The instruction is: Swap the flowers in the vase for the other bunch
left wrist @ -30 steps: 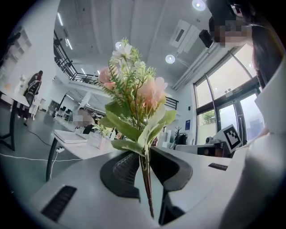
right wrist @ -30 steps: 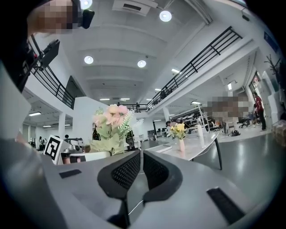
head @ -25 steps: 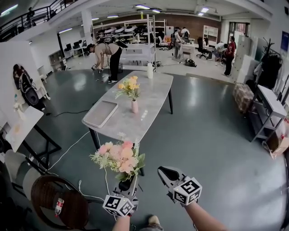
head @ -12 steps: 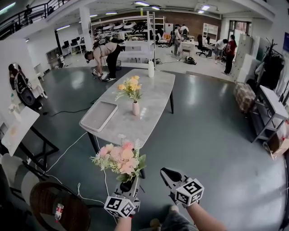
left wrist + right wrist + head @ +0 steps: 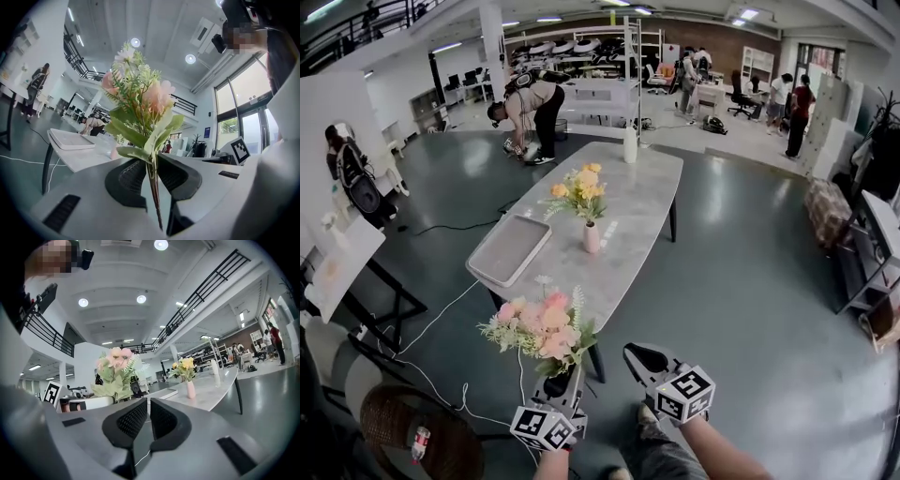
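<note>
left gripper [image 5: 562, 386] clamps the thin stems of a pink-and-green flower bunch [image 5: 542, 328], short of the near end of the grey stone-topped table [image 5: 639, 187]; right gripper [image 5: 645, 359] is clenched, empty. yellow flowers [image 5: 581, 186] in the slim pink vase [image 5: 592, 238] mid-table look light, floppy: i'd pinch low on their stems.

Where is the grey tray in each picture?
Head view: tray left of centre, at the table's left edge.
Left gripper view: tray mid-left, left of the pink bunch.
Right gripper view: tray a central sliver, between pink bunch and vase.
Shared landmark: the pink bunch.
</note>
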Demonstrator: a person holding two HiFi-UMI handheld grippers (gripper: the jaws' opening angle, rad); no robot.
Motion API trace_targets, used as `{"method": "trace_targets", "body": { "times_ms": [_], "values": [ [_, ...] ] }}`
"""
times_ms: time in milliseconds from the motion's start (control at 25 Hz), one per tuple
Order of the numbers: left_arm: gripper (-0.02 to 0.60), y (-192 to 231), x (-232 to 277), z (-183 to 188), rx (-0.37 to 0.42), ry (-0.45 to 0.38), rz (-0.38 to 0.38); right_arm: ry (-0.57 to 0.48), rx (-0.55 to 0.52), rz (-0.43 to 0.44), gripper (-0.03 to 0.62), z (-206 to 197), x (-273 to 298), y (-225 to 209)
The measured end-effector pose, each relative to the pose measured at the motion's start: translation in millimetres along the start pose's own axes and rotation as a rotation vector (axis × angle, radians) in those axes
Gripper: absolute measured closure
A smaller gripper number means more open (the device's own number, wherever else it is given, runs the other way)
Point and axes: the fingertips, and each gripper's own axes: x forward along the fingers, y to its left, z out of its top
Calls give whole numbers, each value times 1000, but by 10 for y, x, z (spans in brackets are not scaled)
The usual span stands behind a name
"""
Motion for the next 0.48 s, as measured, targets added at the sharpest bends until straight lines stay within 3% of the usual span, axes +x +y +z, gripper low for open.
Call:
{"method": "trace_targets", "body": {
  "times_ms": [480],
  "values": [
    [499, 334, 981, 114, -22, -50, 70, 45, -3, 73, 562, 222, 580, -923]
  ]
}}
